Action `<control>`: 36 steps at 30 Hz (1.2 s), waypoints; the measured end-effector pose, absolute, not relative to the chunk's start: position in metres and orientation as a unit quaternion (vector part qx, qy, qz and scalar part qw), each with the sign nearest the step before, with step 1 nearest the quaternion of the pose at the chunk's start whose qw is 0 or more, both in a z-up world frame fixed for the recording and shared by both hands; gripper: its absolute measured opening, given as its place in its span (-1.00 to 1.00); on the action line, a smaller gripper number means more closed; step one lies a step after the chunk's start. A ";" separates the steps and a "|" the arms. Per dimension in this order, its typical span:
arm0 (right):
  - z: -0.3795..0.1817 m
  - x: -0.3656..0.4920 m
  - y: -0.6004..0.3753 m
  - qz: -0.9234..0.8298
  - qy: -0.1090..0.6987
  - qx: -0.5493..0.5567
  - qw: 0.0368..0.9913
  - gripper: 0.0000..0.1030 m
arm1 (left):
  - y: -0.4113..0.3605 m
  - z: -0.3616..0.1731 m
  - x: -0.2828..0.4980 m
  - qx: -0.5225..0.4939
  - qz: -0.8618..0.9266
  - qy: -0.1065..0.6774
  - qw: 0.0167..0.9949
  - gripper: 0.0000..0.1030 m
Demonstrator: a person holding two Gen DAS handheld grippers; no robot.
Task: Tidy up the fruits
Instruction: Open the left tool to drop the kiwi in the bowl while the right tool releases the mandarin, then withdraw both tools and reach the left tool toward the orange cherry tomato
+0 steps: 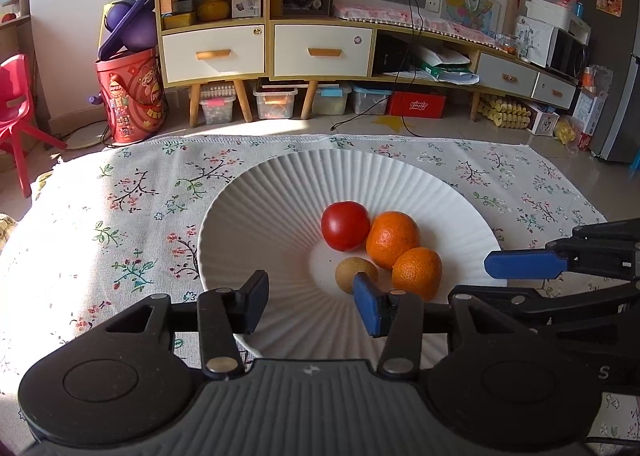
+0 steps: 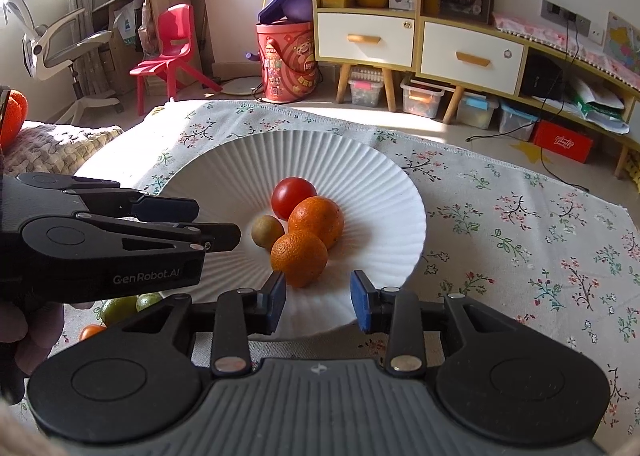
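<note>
Both the left gripper (image 1: 310, 298) and right gripper (image 2: 318, 302) hang empty, jaws part-open, over the plate (image 2: 360, 160); a careless nudge risks rolling the touching oranges (image 2: 299, 258) out.

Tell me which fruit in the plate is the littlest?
The brownish-green kiwi, left of the two oranges; the red tomato is bigger too.

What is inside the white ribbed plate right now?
The white ribbed plate holds a red tomato, two oranges and a small brownish fruit, clustered together. What lies beneath them is covered.
</note>
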State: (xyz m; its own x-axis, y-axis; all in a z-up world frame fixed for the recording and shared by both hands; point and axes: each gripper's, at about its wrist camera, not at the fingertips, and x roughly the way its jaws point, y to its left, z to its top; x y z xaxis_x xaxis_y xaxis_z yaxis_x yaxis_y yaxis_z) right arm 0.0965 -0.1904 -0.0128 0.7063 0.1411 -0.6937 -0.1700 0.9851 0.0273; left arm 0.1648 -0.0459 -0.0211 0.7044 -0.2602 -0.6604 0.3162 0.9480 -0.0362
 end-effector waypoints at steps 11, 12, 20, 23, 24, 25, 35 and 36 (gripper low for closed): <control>-0.001 0.085 -0.198 0.082 0.360 -0.005 0.930 0.08 | -0.035 -0.008 0.145 0.031 -0.166 0.342 0.924 0.13; 0.000 0.084 -0.198 0.081 0.359 -0.004 0.930 0.11 | -0.034 -0.007 0.143 0.030 -0.166 0.343 0.924 0.18; 0.004 0.074 -0.200 0.085 0.354 0.000 0.931 0.31 | -0.023 -0.002 0.125 0.032 -0.169 0.341 0.924 0.44; 0.002 0.070 -0.200 0.086 0.357 -0.001 0.930 0.35 | -0.018 -0.003 0.119 0.030 -0.170 0.343 0.923 0.51; 0.002 0.069 -0.199 0.087 0.359 -0.002 0.929 0.37 | -0.016 -0.003 0.117 0.029 -0.170 0.344 0.923 0.53; 0.002 0.068 -0.199 0.087 0.360 -0.003 0.929 0.38 | -0.014 -0.003 0.115 0.029 -0.171 0.345 0.922 0.54; -0.003 0.057 -0.196 0.092 0.364 -0.009 0.927 0.53 | 0.001 -0.008 0.096 0.033 -0.170 0.353 0.919 0.75; -0.004 0.056 -0.195 0.093 0.365 -0.010 0.926 0.54 | 0.002 -0.009 0.095 0.033 -0.170 0.354 0.919 0.76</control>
State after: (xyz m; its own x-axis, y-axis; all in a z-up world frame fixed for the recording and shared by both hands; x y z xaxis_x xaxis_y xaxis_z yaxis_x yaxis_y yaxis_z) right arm 0.0561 -0.1952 -0.0038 0.7157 0.1644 -0.6787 -0.1797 0.9825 0.0484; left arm 0.0949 0.0020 -0.0085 0.6922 -0.2890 -0.6613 0.3358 0.9401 -0.0594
